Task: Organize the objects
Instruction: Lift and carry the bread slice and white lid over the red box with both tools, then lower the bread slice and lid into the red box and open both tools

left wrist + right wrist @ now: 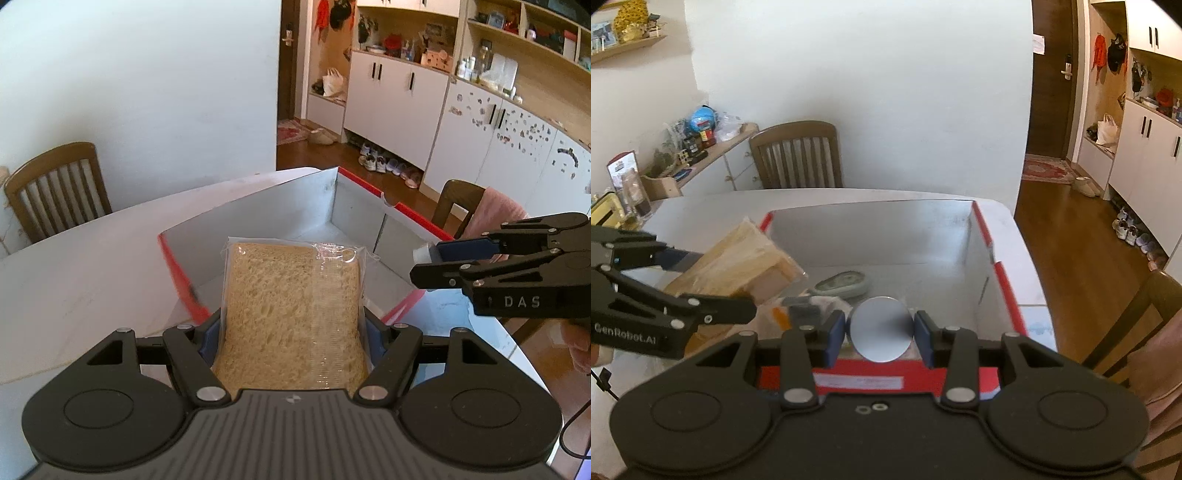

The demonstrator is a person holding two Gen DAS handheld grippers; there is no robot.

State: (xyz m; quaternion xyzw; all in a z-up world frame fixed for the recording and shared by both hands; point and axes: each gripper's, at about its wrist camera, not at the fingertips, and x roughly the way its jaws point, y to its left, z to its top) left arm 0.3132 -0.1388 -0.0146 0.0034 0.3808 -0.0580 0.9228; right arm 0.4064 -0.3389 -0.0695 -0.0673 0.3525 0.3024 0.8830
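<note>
My left gripper (291, 328) is shut on a plastic-wrapped bread slice (291, 306), held above the near left part of the red-rimmed silver-lined box (354, 206). It shows from the side in the right wrist view (738, 306), with the bread (738, 266) at the box's left rim. My right gripper (881, 328) is shut on a small round white-capped container (881, 328), over the box's near edge (982, 236). In the left wrist view it (424, 264) enters from the right with the cap (421, 254) showing.
Inside the box lie a grey-green oval case (844, 284) and wrapped small items (798, 310). The box stands on a white table (85, 258). Wooden chairs (798, 155) stand behind the table, another chair (458, 203) at right. A cluttered side shelf (701, 147) is at left.
</note>
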